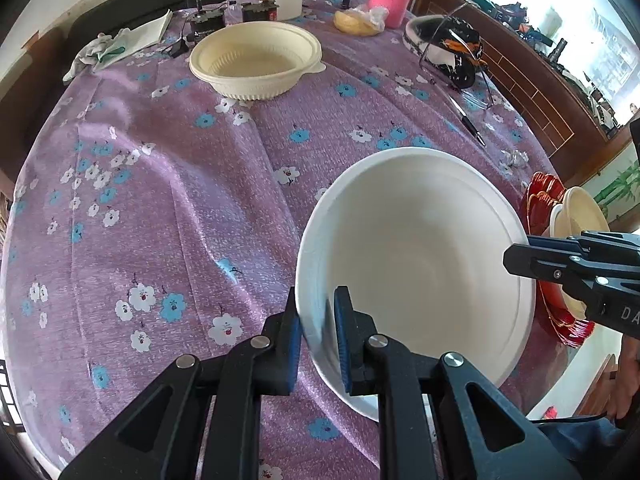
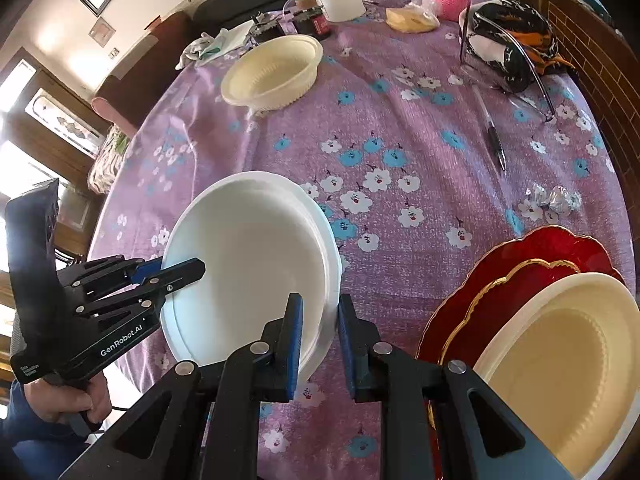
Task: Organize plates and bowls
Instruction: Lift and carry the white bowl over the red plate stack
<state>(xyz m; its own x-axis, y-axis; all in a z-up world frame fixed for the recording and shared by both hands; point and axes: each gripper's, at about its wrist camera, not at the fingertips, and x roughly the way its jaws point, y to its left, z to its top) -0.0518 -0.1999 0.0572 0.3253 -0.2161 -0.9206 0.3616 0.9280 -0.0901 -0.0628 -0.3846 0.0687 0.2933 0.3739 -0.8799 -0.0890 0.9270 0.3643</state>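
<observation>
White round plastic bowl (image 1: 416,276): opposite rims pinched by left tongs (image 1: 318,316) and right tongs (image 2: 320,320); red scalloped plate stack (image 2: 536,256) lay rightward.

Bare tablecloth (image 2: 400,132) lies open between the cream bowl (image 2: 272,74) and red plates (image 2: 520,264); a pen (image 2: 494,136) crosses its right edge

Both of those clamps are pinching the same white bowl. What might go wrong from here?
The white bowl looks thin, and each gripper, left and right, pinches only its rim, so pulling unevenly might bend it or let it slip. The red plate stack sits close beside it and might get bumped.
</observation>
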